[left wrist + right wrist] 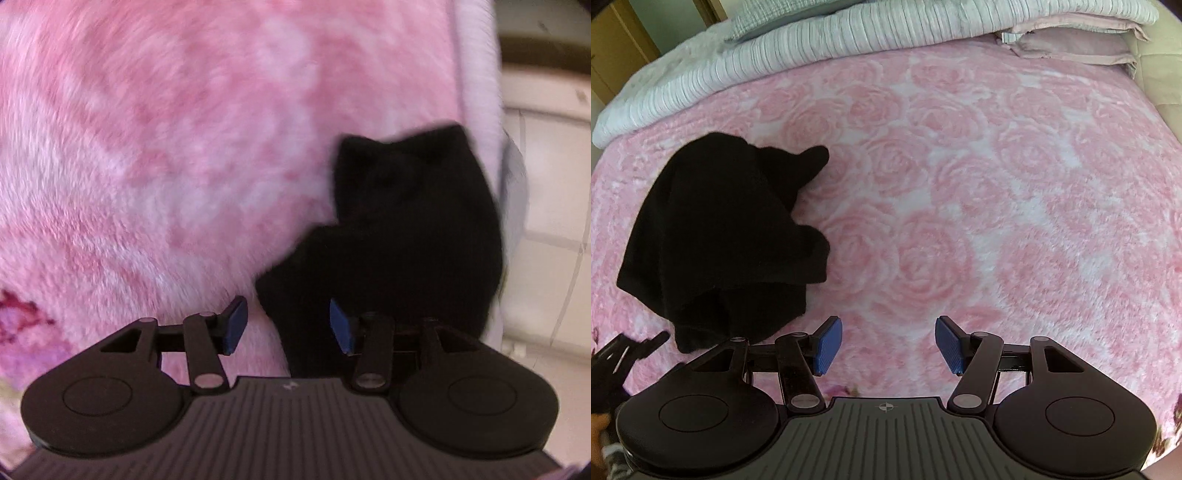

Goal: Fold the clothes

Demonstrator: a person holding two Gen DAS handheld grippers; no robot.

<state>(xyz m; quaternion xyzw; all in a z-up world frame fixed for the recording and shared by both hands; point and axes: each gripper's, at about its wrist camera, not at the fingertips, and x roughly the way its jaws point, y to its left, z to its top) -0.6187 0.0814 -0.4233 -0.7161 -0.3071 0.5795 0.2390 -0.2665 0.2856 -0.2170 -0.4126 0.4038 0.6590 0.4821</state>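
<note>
A crumpled black garment (pixel 727 236) lies bunched on the pink rose-patterned blanket (pixel 960 206), left of centre in the right wrist view. My right gripper (pixel 888 345) hovers open over bare blanket, to the right of the garment's near end. In the left wrist view the same black garment (pixel 399 236) fills the lower right, close up. My left gripper (pixel 288 325) is open, its blue pads (pixel 236 321) apart, and the cloth's near edge lies between and under them, ungripped. The left gripper's tip (pixel 631 349) also shows at the far left of the right wrist view.
A striped grey-white duvet (pixel 812 48) and pillows (pixel 1071 44) are piled along the far side of the bed. The bed's edge and a tiled floor (pixel 550 221) show on the right in the left wrist view. Wide bare blanket lies right of the garment.
</note>
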